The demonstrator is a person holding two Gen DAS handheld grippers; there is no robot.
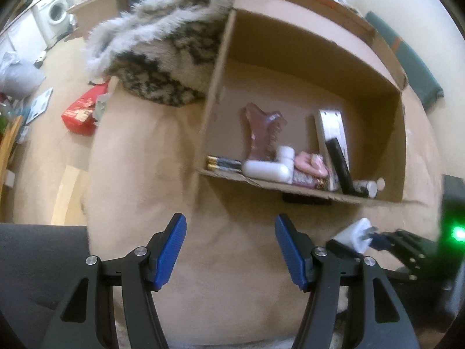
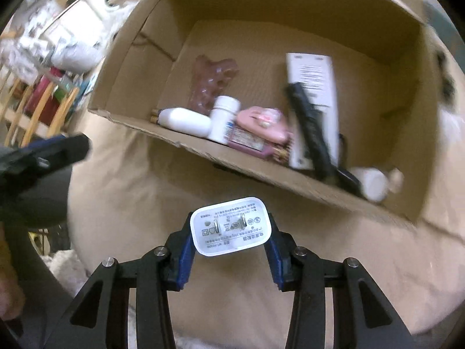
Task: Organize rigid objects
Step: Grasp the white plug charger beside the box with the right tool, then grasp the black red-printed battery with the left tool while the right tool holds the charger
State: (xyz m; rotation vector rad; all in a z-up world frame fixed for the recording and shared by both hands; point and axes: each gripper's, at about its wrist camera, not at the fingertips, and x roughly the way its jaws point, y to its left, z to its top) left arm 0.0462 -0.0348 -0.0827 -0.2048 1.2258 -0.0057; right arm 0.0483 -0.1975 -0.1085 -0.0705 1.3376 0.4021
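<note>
Between your right tongs (image 2: 230, 240), a white charger plug (image 2: 231, 226) sits clamped.
Cardboard box (image 2: 261, 171) lies at twelve o'clock; your left tongs (image 1: 231, 251) stand released, grasping nothing.

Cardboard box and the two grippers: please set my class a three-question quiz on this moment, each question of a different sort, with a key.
1. True or false: the right gripper is shut on the white plug adapter.
2. What is between the left gripper's fingers? A) a battery B) nothing C) a bottle
3. Fill in: the pink hair claw lies inside the cardboard ____.

Key: 1 true; 2 B; 3 box.
</note>
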